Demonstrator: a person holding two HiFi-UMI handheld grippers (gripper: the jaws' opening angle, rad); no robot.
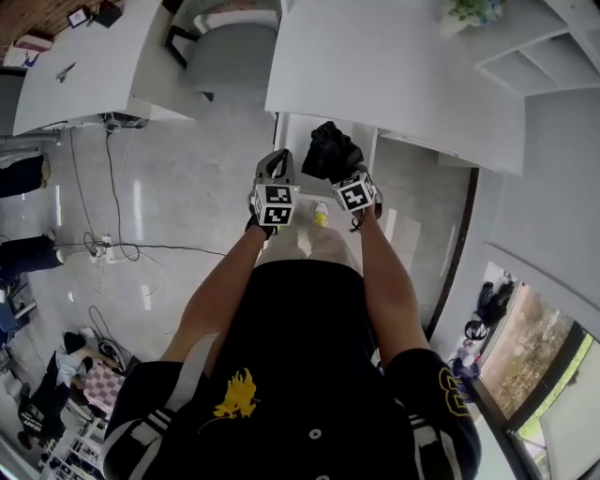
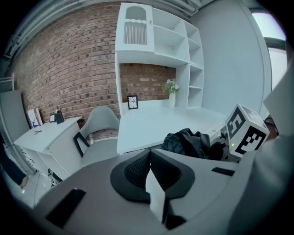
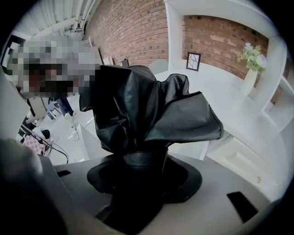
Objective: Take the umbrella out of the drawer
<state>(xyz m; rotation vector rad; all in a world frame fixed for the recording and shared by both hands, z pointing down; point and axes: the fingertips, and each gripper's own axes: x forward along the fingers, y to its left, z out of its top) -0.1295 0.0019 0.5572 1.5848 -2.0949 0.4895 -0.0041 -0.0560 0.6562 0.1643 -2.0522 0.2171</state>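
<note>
A black folded umbrella (image 1: 330, 150) is in the air just in front of the white desk's edge, its crumpled fabric bunched above my right gripper (image 1: 339, 174). In the right gripper view the jaws are shut on the umbrella (image 3: 142, 110) near its lower end, where my right gripper (image 3: 140, 161) pinches it. My left gripper (image 1: 275, 169) hangs just left of it, apart from the umbrella (image 2: 188, 143). The left gripper (image 2: 149, 166) has its black pads together with nothing between them. Below both hands lies the open white drawer (image 1: 298, 141).
A white desk (image 1: 394, 66) runs across the back, with a vase of flowers (image 1: 464, 14) and white shelves (image 1: 534, 56) at the right. At the left stand a grey chair (image 1: 230, 47) and a second white table (image 1: 84, 66). Cables (image 1: 112, 248) trail over the floor.
</note>
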